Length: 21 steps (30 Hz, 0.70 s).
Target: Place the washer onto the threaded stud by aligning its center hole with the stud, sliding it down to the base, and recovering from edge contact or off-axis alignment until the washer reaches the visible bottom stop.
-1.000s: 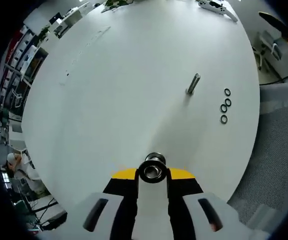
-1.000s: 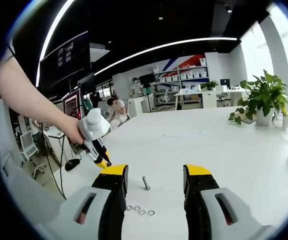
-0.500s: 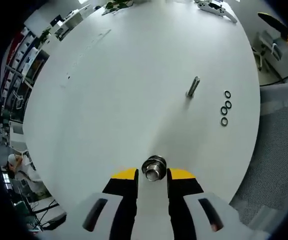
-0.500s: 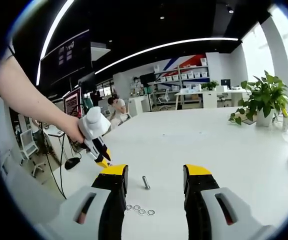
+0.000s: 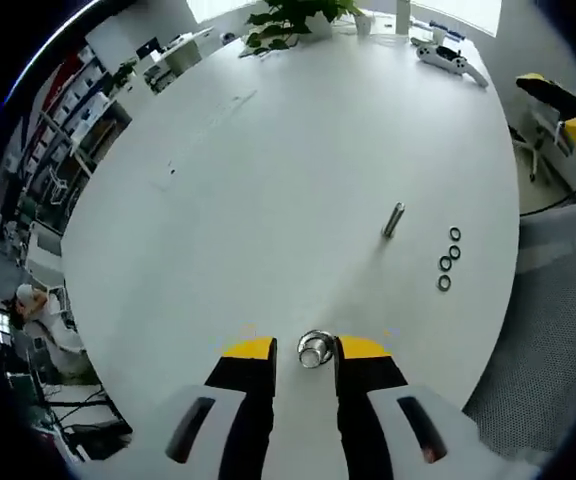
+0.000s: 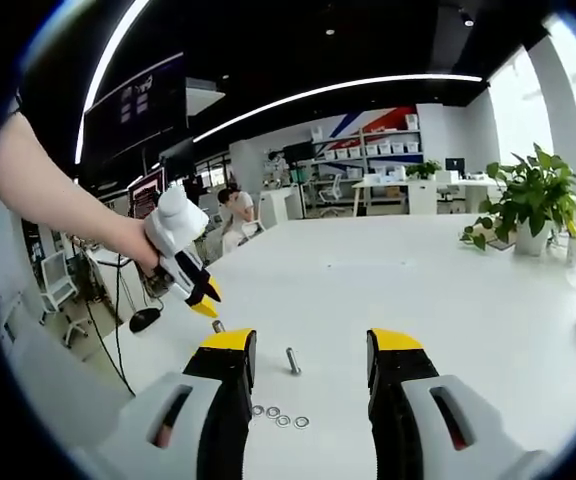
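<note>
In the left gripper view, a shiny metal stud point(image 5: 394, 220) stood tilted on the white worktop point(image 5: 268, 190), four dark washers point(image 5: 448, 259) just beside it. The left gripper point(image 5: 304, 352) fingers sat narrowly apart around a small metal cylinder point(image 5: 313, 350); a true grasp could not be told.

In the right gripper view, the right gripper point(image 6: 304, 350) fingers were spread wide, empty, framing the stud point(image 6: 292, 360) beyond them, washers point(image 6: 277, 417) nearer. A potted plant point(image 6: 528, 200) stood far right.

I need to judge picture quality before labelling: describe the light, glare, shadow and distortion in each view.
Left gripper view: even bright light on the white table, no hard glare, a faint shadow at the threaded stud, the four washers small but sharp, table edge bowed by the fisheye. Right gripper view: dark ceiling with bright strip lights, windows washed out at right, straight lines curved, left gripper slightly soft.
</note>
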### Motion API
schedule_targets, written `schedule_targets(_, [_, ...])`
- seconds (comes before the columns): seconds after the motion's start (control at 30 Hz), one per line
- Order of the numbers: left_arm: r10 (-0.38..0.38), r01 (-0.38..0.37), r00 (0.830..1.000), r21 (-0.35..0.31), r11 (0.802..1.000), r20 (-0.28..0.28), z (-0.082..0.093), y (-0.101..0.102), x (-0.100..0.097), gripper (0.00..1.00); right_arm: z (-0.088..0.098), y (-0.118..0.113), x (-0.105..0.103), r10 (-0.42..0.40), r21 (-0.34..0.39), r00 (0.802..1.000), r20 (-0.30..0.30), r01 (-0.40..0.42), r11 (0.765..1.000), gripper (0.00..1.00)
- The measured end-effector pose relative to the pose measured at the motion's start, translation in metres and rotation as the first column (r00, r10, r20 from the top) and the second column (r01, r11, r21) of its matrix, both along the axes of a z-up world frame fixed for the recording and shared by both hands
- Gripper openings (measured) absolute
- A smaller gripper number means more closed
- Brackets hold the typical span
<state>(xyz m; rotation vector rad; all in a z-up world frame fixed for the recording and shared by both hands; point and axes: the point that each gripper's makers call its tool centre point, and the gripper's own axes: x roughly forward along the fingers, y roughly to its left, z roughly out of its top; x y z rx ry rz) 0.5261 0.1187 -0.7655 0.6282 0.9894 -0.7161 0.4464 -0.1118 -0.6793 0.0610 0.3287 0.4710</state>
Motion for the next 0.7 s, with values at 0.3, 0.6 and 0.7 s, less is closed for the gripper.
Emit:
schedule_targets(0.3, [0.120, -0.092, 0.982, -0.180, 0.979, 0.145, 0.040, -0.007, -0.020, 0.21, -0.001, 0.009, -0.004, 0.038, -0.031, 0.999, 0.002, -0.038, 0.999, 0.47])
schedule_targets(0.6, [0.241, -0.144, 0.934, -0.338, 0.930, 0.265, 0.071, -0.009, -0.043, 0.21, 0.003, 0.016, -0.007, 0.062, -0.069, 0.998, 0.024, -0.060, 0.996, 0.47])
schedule_targets(0.7, [0.267, -0.148, 0.918, -0.374, 0.916, 0.292, 0.077, -0.004, -0.053, 0.21, 0.000, 0.019, -0.008, 0.069, -0.093, 0.997, 0.018, -0.067, 0.993, 0.47])
